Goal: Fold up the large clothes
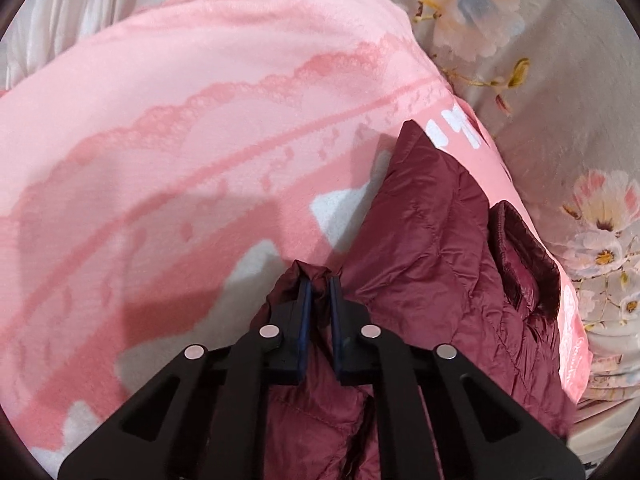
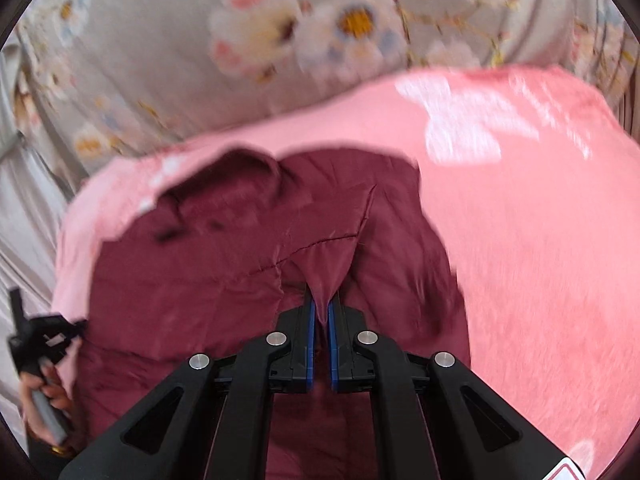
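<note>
A dark maroon quilted jacket (image 1: 432, 236) lies crumpled on a pink blanket (image 1: 180, 128). My left gripper (image 1: 319, 280) is shut on a bunched fold of the jacket's edge, with fabric pinched between its blue pads. In the right wrist view the same jacket (image 2: 224, 248) spreads across the pink blanket (image 2: 540, 240). My right gripper (image 2: 321, 300) is shut on a raised ridge of jacket fabric, which pulls up into a tent at the pads. The left gripper (image 2: 48, 330) shows at the far left edge, held by a hand (image 2: 44, 396).
A grey floral bedsheet (image 1: 568, 92) lies beyond the blanket's right edge and fills the upper part of the right wrist view, floral bedsheet (image 2: 240, 48). Pale grey draped cloth (image 2: 24, 216) runs down the left side. The right wrist view is motion-blurred.
</note>
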